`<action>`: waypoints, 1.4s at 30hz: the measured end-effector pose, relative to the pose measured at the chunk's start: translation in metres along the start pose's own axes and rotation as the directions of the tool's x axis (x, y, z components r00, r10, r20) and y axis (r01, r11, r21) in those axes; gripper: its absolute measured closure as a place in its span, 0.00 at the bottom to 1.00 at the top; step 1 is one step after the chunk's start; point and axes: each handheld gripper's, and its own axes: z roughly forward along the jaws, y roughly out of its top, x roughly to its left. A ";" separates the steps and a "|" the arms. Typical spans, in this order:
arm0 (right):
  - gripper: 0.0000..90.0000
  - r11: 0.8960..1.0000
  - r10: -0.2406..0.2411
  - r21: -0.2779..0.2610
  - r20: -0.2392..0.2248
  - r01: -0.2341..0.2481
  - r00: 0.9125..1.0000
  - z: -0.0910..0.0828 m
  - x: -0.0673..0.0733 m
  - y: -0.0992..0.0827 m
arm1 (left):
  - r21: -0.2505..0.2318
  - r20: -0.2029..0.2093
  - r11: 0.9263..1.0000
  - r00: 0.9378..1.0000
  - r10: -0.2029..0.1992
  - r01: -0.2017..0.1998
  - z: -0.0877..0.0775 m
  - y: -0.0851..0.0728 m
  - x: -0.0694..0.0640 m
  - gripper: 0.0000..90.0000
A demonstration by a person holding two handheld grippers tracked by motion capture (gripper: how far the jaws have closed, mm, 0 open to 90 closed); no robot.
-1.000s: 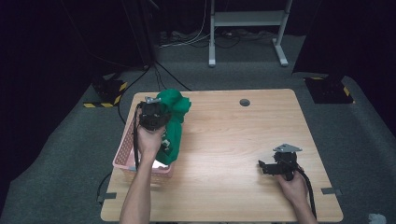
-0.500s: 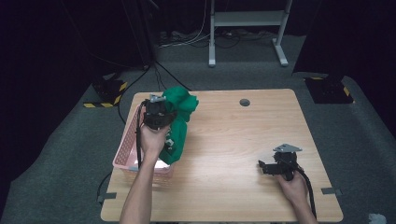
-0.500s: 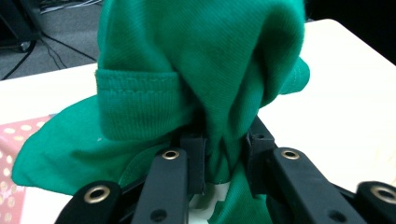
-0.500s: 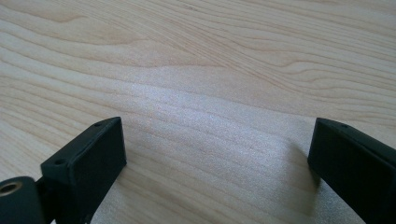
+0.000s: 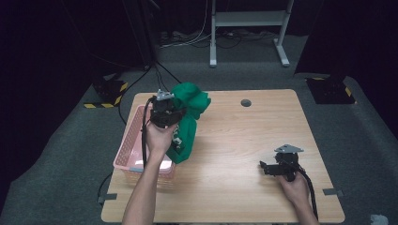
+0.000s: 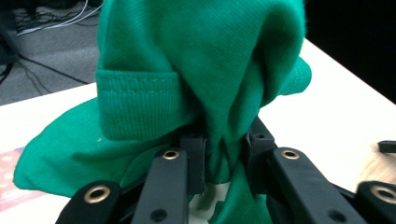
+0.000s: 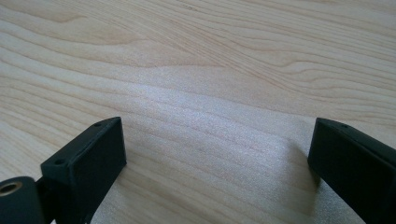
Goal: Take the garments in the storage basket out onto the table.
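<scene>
Clamped jaws of the left gripper (image 6: 225,154) pinch a bunched fold of a green garment (image 6: 201,79); in the left gripper view the cloth is squeezed between the two black pads at the lower centre of the frame, and a ribbed hem sits to the left of centre. From the high view the left gripper (image 5: 165,112) is at the left centre of the frame, held up in the person's left hand (image 5: 160,136), with the green garment (image 5: 190,117) heaped behind it and hanging down just to its right. The lower end of the cloth seems to reach the table beside a pink basket (image 5: 136,150), though the hand hides part of it. The basket stands at the left edge of the wooden table (image 5: 234,140).

At the lower right of the high view the right gripper (image 5: 268,168) rests low over the tabletop in the person's right hand (image 5: 294,187), well apart from the garment. Its jaws stand wide apart with nothing between them; the right gripper view shows bare wood grain (image 7: 210,93) between the two black tips.
</scene>
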 end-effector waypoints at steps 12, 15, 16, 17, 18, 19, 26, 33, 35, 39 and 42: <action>0.05 1.000 -0.002 -0.001 0.000 0.002 1.000 0.000 0.000 0.000 | -0.011 0.061 0.999 0.997 0.041 -0.041 0.001 0.009 -0.018 0.83; 0.05 1.000 -0.002 -0.001 0.001 0.002 1.000 0.000 0.000 0.000 | -0.013 0.072 0.999 0.996 0.045 -0.044 0.002 0.010 -0.020 0.83; 0.05 1.000 -0.002 -0.001 0.001 0.002 1.000 0.000 0.000 0.000 | -0.015 0.077 0.999 0.996 0.048 -0.047 0.003 0.011 -0.022 0.83; 0.05 1.000 -0.002 -0.001 0.001 0.002 1.000 0.000 0.000 0.000 | -0.016 0.084 0.999 0.995 0.052 -0.051 0.003 0.012 -0.024 0.83; 0.05 1.000 -0.002 0.000 0.001 0.002 1.000 0.000 0.000 0.000 | -0.020 0.095 0.998 0.994 0.059 -0.057 0.004 0.013 -0.029 0.83; 0.05 1.000 -0.002 0.000 0.001 0.002 1.000 0.000 0.000 0.000 | -0.020 0.095 0.998 0.994 0.059 -0.057 0.004 0.013 -0.029 0.83; 0.05 1.000 -0.002 0.000 0.001 0.002 1.000 0.000 0.000 0.000 | -0.035 0.137 0.996 0.987 0.089 -0.085 0.008 0.016 -0.045 0.83; 0.05 1.000 -0.001 0.000 0.001 0.001 1.000 0.000 0.000 0.000 | -0.040 0.184 0.995 0.978 0.097 -0.091 0.015 0.019 -0.057 0.83; 0.05 1.000 -0.002 0.000 0.001 0.002 1.000 0.000 0.000 0.000 | -0.037 0.192 0.995 0.976 0.103 -0.098 0.018 0.019 -0.060 0.83; 0.05 1.000 -0.002 0.000 0.001 0.002 1.000 0.000 0.000 0.000 | -0.036 0.205 0.995 0.973 0.103 -0.098 0.022 0.019 -0.065 0.83; 0.05 1.000 -0.002 0.000 0.001 0.002 1.000 0.000 0.000 0.000 | -0.034 0.216 0.994 0.970 0.110 -0.105 0.027 0.018 -0.071 0.83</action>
